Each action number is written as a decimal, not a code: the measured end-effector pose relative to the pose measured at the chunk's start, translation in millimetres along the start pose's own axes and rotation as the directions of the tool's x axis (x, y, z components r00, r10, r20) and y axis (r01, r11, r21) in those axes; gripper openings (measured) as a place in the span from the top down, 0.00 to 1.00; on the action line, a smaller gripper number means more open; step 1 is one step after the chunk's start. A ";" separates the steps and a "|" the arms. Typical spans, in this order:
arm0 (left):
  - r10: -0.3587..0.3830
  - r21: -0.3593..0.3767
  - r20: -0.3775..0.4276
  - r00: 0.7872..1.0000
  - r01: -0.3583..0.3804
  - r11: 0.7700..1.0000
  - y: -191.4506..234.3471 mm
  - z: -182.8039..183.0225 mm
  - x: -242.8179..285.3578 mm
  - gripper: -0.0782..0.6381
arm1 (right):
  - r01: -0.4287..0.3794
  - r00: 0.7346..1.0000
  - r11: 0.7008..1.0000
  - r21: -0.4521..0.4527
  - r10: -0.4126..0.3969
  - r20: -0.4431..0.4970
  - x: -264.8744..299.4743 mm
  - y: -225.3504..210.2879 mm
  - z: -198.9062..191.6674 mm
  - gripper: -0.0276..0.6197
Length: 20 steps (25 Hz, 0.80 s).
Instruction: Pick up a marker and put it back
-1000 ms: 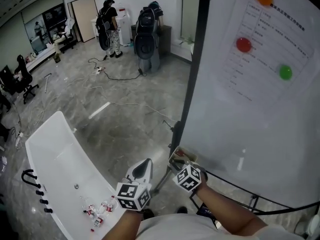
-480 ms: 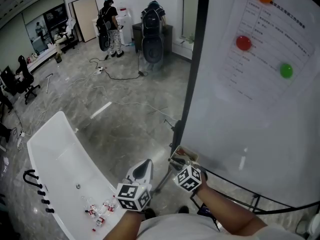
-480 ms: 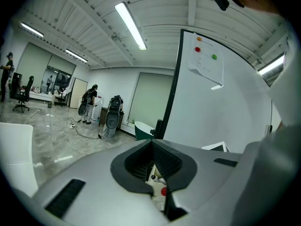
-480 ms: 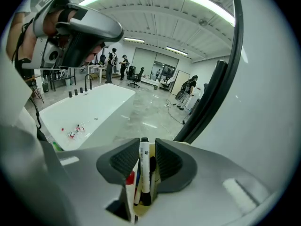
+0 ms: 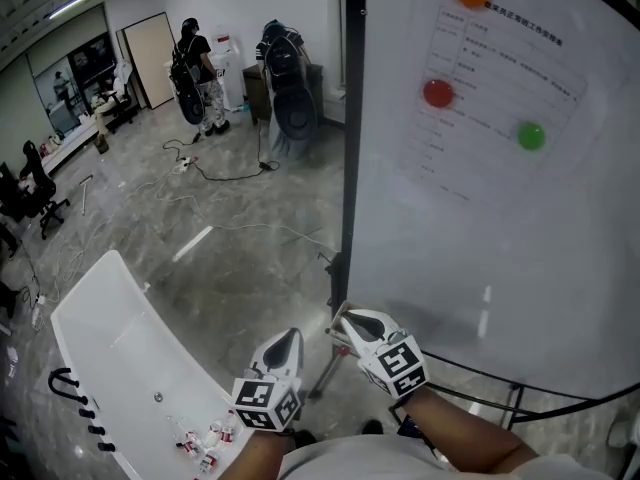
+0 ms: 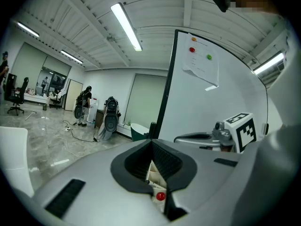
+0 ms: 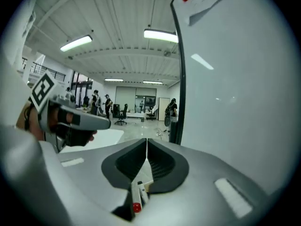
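Note:
No marker shows in any view. In the head view my right gripper [image 5: 340,318] hangs in front of the lower left corner of the whiteboard [image 5: 500,228]. Its jaws have just been closing. In the right gripper view they meet tip to tip [image 7: 147,140] with nothing visible between them. My left gripper [image 5: 293,334] hovers beside it on the left. Its jaws [image 6: 151,141] also rest together and are empty. From the left gripper view, the right gripper [image 6: 178,139] is seen side-on, pointing left.
The board's black post [image 5: 347,168] and stand rail [image 5: 470,373] run close to the right gripper. A paper with three round magnets [image 5: 437,92] hangs on the board. A long white table [image 5: 110,328] carries small bottles [image 5: 205,433]. Cables lie on the floor [image 5: 230,178], and people [image 5: 190,68] stand far back.
The right gripper has risen from the ledge at the board's lower left corner to a spot higher in front of the board. The left gripper has stayed put.

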<state>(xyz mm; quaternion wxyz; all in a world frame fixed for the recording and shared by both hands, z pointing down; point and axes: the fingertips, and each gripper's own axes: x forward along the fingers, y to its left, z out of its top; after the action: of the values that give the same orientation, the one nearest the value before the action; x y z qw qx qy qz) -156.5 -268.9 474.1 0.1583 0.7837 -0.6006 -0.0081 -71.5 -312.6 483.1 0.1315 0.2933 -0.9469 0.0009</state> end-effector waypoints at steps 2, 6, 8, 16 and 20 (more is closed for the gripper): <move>-0.008 0.008 0.007 1.000 0.008 1.000 -3.5 3.2 2.6 0.88 | 0.004 0.999 0.999 0.035 -0.006 0.047 -11.5 -2.4 15.0 0.95; -0.026 0.021 0.020 0.999 0.026 0.999 -13.0 9.2 6.0 0.88 | 0.032 0.992 0.997 0.069 -0.040 0.120 -34.6 -5.7 38.7 0.95; -0.038 0.031 0.026 0.999 0.037 0.999 -17.5 13.7 7.8 0.88 | 0.050 0.987 0.996 0.079 -0.062 0.150 -44.1 -7.4 49.7 0.95; -0.084 0.064 0.043 0.996 0.081 0.995 -35.9 31.0 3.3 0.89 | 0.077 0.979 0.993 0.089 -0.093 0.184 -67.5 4.4 72.5 0.95; -0.139 0.082 0.041 0.989 0.135 0.987 -44.9 33.7 -8.3 0.88 | 0.122 0.974 0.989 0.084 -0.135 0.180 -75.8 18.3 76.4 0.95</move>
<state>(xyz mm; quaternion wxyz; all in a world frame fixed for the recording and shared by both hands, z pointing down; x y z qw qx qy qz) -123.5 -258.8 429.0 0.1121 0.8284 -0.5487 -0.0133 -40.5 -261.4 391.8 0.0322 0.3573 -0.9334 -0.0006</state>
